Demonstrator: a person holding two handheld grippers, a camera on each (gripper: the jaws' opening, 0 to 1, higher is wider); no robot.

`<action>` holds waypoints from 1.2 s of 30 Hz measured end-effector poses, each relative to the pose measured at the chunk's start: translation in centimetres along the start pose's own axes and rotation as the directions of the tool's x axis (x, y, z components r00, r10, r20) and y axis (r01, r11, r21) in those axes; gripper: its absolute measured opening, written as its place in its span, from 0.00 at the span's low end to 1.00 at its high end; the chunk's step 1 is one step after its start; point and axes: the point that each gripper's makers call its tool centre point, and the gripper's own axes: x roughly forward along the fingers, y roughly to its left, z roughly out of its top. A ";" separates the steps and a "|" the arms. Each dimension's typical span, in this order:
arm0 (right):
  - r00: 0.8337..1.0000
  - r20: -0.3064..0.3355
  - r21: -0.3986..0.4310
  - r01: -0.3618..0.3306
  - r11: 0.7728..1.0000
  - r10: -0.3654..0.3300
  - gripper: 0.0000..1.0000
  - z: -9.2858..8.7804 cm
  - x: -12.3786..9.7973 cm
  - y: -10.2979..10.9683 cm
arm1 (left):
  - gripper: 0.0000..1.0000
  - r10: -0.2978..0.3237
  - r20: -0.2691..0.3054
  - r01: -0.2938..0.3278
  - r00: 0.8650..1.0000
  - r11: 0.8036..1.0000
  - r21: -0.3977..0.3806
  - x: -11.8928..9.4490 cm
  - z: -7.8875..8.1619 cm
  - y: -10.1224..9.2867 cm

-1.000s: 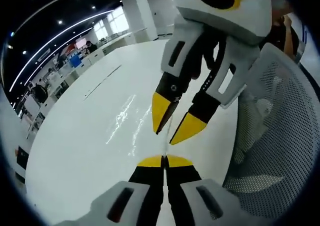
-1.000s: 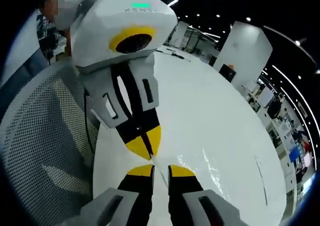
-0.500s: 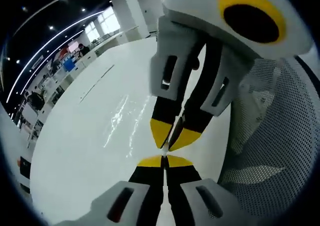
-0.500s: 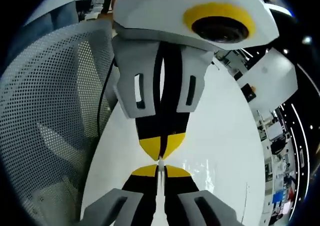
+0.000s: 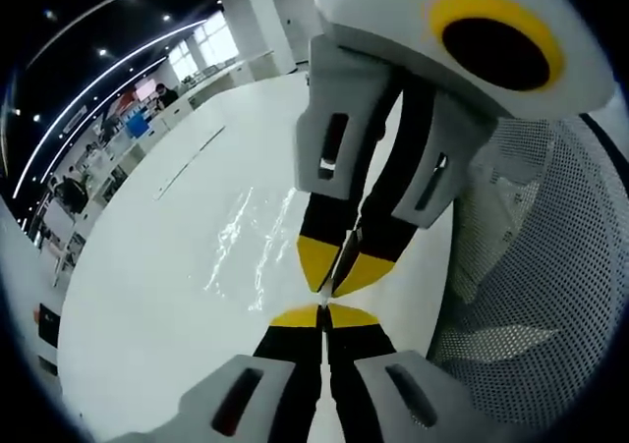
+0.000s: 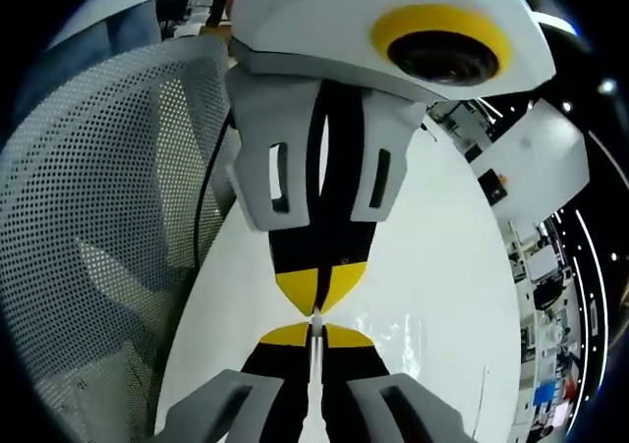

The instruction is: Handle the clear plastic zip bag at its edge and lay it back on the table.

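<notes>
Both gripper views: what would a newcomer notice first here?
The two yellow-tipped grippers meet tip to tip above the glossy white table, left gripper and right gripper both pinching the clear plastic zip bag at its edge. A white mesh chair stands beside them.

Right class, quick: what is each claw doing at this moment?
Left claw: shut on the bag edge.
Right claw: shut on the bag edge.

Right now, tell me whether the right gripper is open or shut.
Shut: in the right gripper view, the right gripper has its yellow tips pressed together on the clear zip bag's edge.
</notes>
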 end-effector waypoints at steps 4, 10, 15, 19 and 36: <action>1.000 -0.004 0.002 0.002 1.000 -0.002 0.00 0.1 0.1 0.1 | 0.00 0.003 -0.009 -0.003 1.000 1.000 -0.010 -0.3 -0.1 -0.1; 1.000 -0.006 0.006 0.005 1.000 -0.005 0.00 0.2 0.1 0.2 | 0.00 0.006 -0.009 -0.006 1.000 1.000 -0.023 -0.6 -0.1 -0.3; 1.000 -0.010 0.011 0.010 1.000 -0.010 0.00 0.2 0.1 0.2 | 0.00 0.011 -0.009 -0.011 1.000 0.999 -0.041 -0.6 -0.1 -0.2; 1.000 -0.014 0.013 0.010 1.000 -0.009 0.00 0.2 0.1 0.3 | 0.00 0.011 -0.013 -0.011 1.000 0.999 -0.043 -0.6 -0.3 -0.2; 0.999 -0.035 0.032 0.011 0.999 -0.010 0.00 -0.4 0.1 0.2 | 0.00 0.022 -0.055 -0.026 0.998 0.998 -0.061 -0.7 -1.7 0.0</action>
